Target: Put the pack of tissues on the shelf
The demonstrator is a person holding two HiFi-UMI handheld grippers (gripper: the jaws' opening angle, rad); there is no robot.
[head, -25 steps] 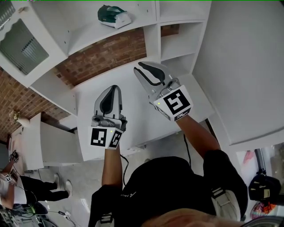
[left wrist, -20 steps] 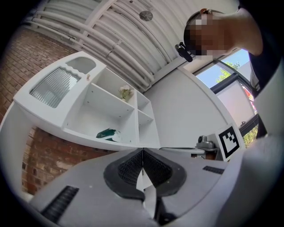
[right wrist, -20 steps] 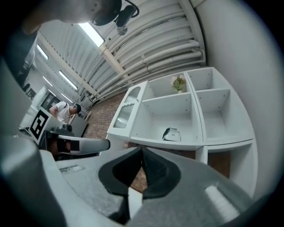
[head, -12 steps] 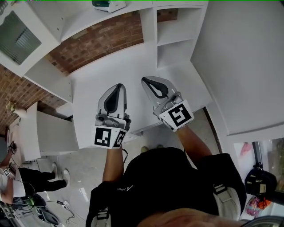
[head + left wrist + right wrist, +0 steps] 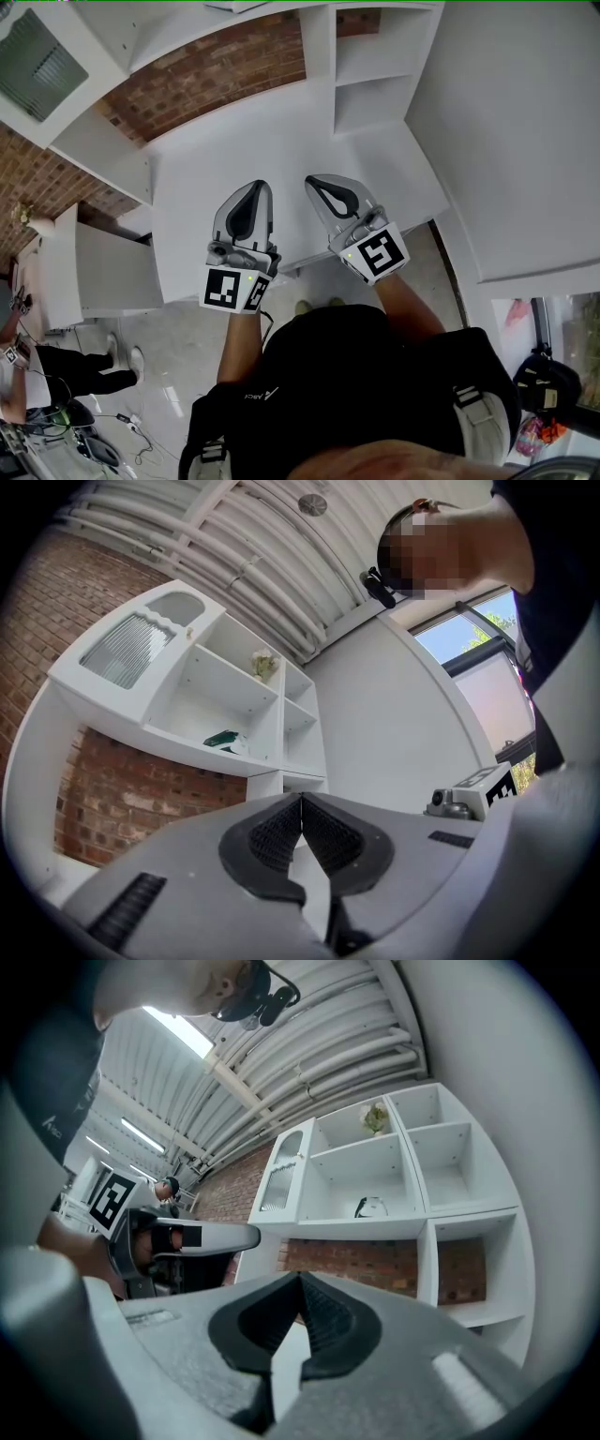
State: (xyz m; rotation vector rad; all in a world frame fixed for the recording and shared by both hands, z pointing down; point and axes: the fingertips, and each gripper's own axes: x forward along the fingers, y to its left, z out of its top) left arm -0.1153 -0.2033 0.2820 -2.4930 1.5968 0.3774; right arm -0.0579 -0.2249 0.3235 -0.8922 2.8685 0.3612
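The left gripper (image 5: pixel 251 187) and the right gripper (image 5: pixel 317 182) were held side by side over the near edge of a white table (image 5: pixel 225 141), close together but not touching, both pointed away from the person toward the white shelf (image 5: pixel 375 56).

In the left gripper view, the jaws of the left gripper (image 5: pixel 302 799) were seen closed, their ribbed black pads meeting at the tips, and nothing was held between them. In the right gripper view, the right gripper (image 5: pixel 300 1279) was likewise found closed tip to tip and empty.

The pack of tissues (image 5: pixel 223 739), green and white, was seen lying on a board of the shelf (image 5: pixel 178 735), in the wide middle compartment above a stretch of brick wall (image 5: pixel 122 799). It was well apart from both grippers. From the right gripper view the pack (image 5: pixel 371 1207) was shown in that same compartment of the shelf (image 5: pixel 347 1228), toward its right side. A small pale green thing (image 5: pixel 376 1117) was seen in the compartment directly above. A door with ribbed glass (image 5: pixel 281 1181) was set to the left of the pack's compartment.
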